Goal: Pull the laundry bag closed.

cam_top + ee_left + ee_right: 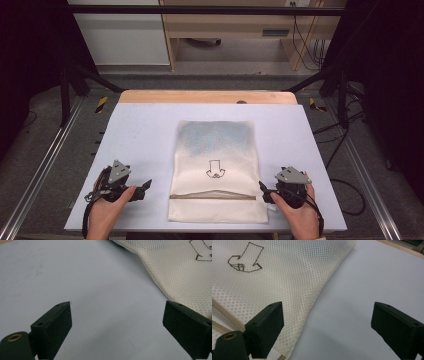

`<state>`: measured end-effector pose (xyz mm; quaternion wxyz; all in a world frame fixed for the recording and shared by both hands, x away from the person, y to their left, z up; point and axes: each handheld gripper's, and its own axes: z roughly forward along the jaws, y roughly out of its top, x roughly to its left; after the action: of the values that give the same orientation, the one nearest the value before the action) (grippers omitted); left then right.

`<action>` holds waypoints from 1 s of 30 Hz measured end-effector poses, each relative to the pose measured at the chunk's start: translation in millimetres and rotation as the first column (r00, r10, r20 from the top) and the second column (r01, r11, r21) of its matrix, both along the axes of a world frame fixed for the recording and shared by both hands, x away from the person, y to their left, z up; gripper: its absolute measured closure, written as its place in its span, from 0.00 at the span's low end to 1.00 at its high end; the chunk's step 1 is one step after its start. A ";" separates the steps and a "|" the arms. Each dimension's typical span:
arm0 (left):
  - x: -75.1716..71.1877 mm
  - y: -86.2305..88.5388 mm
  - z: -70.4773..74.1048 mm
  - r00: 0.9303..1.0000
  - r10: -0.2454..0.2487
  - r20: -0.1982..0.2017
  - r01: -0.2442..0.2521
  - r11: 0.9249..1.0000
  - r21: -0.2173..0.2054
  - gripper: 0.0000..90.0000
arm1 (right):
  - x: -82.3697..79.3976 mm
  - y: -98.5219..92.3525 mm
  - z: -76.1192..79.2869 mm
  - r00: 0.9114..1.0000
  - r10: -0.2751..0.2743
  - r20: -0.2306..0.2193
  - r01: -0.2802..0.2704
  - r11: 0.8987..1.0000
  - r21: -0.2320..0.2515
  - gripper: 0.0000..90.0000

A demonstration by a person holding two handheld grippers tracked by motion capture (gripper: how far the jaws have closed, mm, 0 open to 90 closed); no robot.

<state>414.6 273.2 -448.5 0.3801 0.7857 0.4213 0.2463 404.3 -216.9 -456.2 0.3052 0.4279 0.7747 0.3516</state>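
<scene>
Where no writing reads, mesh bag [215,165] bears arrow drawing [215,169], both grippers' jaws apart, empty.

1. Left gripper [142,189]: black body, grey three-cornered plate on top, black cable trailing behind
2. Right gripper [264,189]: same black build and grey plate
3. Jaws: flat black rectangular pads, small screw holes, brass-ringed hole at the base

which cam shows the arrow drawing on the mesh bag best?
The right gripper view: the arrow drawing appears whole, close and sharp on the mesh bag. The high view shows it whole but tiny. The left gripper view catches just a fragment of its outline at the top right edge.
</scene>
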 end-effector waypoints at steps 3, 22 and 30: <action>-5.4 2.7 3.7 1.000 -0.004 0.015 0.005 0.999 -0.041 0.08 | -1.8 3.7 2.1 1.000 0.005 0.004 -0.005 1.000 -0.007 0.13; -32.1 15.7 -0.3 0.999 -0.032 0.042 0.032 0.999 -0.001 0.04 | -10.3 73.0 41.4 0.958 0.280 -0.054 -0.284 0.955 -0.086 0.33; -28.9 18.8 -2.3 1.000 -0.014 0.024 0.014 1.000 0.012 0.05 | -9.2 120.3 55.2 0.895 0.425 -0.137 -0.439 0.893 -0.098 0.27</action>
<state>385.8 292.0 -450.8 0.3824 0.7877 0.4098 0.2557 395.1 -96.6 -401.0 0.2022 0.2439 0.8868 0.3365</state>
